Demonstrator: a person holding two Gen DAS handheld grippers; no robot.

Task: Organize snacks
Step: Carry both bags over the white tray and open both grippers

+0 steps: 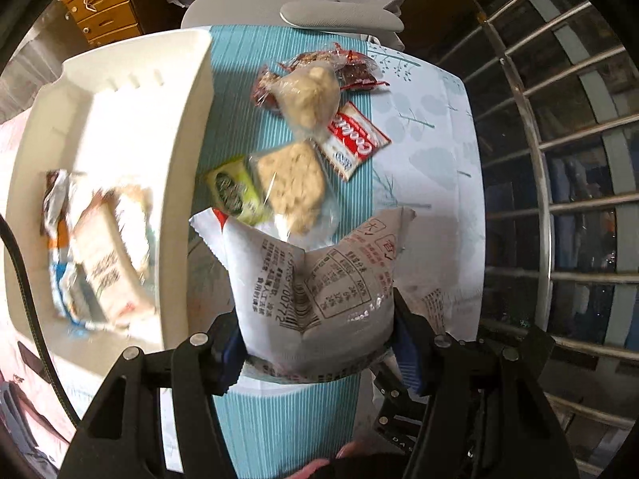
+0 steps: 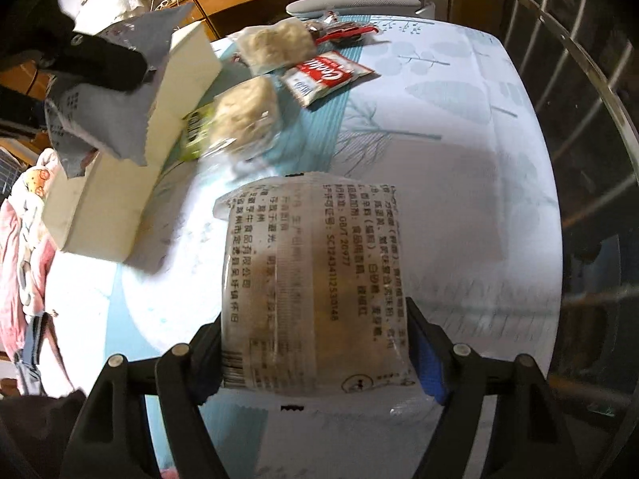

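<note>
My left gripper [image 1: 315, 343] is shut on a puffy white snack bag [image 1: 315, 279] with black print, held above the table to the right of the white storage box [image 1: 187, 151]. The same white bag [image 2: 104, 115] and left gripper show at the upper left of the right wrist view, over the white box [image 2: 120, 199]. My right gripper [image 2: 315, 359] is shut on a clear-wrapped pastry packet [image 2: 315, 279] with printed text, lifted over the tablecloth. Loose snacks lie on the cloth: two pale cakes [image 1: 295, 183] [image 1: 311, 95], a green packet [image 1: 235, 195], a red-and-white cookie packet [image 1: 355, 139], and dark red-wrapped sweets [image 1: 351, 68].
Several packets [image 1: 104, 251] lie inside the box. The blue-and-white leaf-print tablecloth [image 2: 459, 151] covers the table. A grey chair [image 1: 339, 16] stands at the far edge, wooden drawers [image 1: 104, 4] behind it. A metal railing [image 1: 559, 199] runs along the right. Pink fabric [image 2: 24, 239] lies left.
</note>
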